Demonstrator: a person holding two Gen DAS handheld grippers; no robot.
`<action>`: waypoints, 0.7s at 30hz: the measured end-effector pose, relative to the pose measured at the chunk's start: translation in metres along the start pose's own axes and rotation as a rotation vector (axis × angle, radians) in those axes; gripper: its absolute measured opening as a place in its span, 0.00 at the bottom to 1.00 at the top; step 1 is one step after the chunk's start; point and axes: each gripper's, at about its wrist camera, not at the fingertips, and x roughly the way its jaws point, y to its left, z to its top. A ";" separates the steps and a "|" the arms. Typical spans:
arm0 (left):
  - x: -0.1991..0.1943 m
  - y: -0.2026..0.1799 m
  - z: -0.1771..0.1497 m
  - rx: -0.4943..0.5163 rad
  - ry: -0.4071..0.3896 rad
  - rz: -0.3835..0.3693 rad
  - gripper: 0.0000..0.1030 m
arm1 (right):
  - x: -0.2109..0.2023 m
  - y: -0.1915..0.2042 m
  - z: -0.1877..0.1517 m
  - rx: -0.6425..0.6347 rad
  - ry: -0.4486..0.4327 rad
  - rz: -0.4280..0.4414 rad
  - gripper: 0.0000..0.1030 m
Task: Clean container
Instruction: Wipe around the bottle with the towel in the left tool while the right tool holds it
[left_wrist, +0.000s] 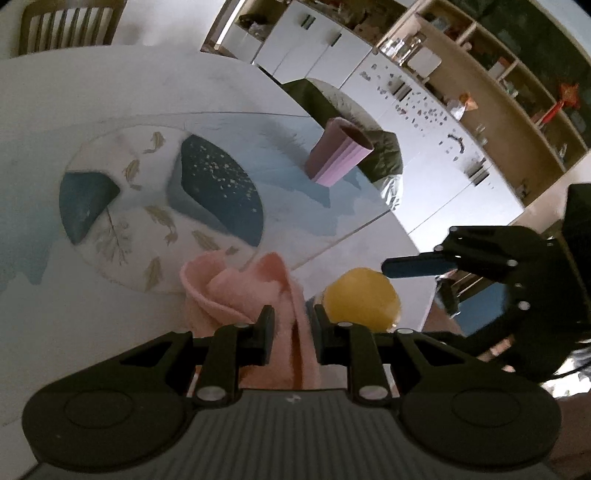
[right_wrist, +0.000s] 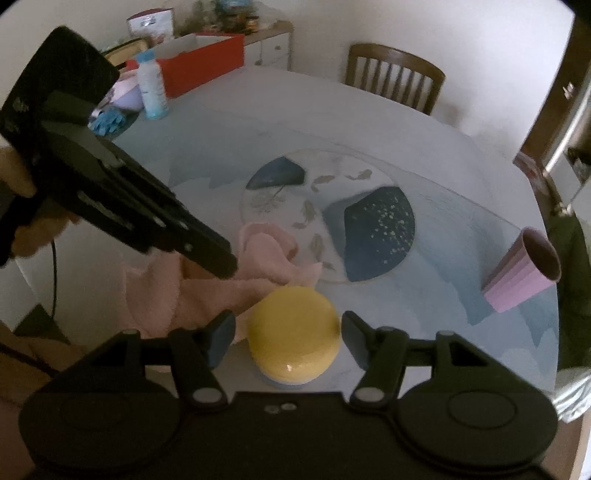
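My left tool (left_wrist: 291, 332) pinches the pink cloth (left_wrist: 236, 291) low over the table (right_wrist: 229, 122). My right tool (right_wrist: 288, 338) is spread wide around the yellow-lidded container (right_wrist: 293, 339), not touching. Purple cup (right_wrist: 521, 273) stands near the table edge.

A dim room with pale walls: a wooden chair (right_wrist: 397, 79) stands behind the round table (right_wrist: 229, 122), and white cabinets (left_wrist: 424, 122) line what looks like open shelving (left_wrist: 517, 74).
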 end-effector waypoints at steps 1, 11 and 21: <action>0.005 -0.002 0.003 0.024 0.007 0.005 0.20 | 0.001 0.000 0.001 0.009 0.002 -0.003 0.61; 0.046 -0.010 0.009 0.166 0.068 0.159 0.73 | 0.010 -0.001 -0.005 0.033 0.034 -0.026 0.62; 0.068 -0.012 -0.005 0.304 0.150 0.155 0.69 | 0.014 -0.013 -0.012 0.068 0.035 0.003 0.59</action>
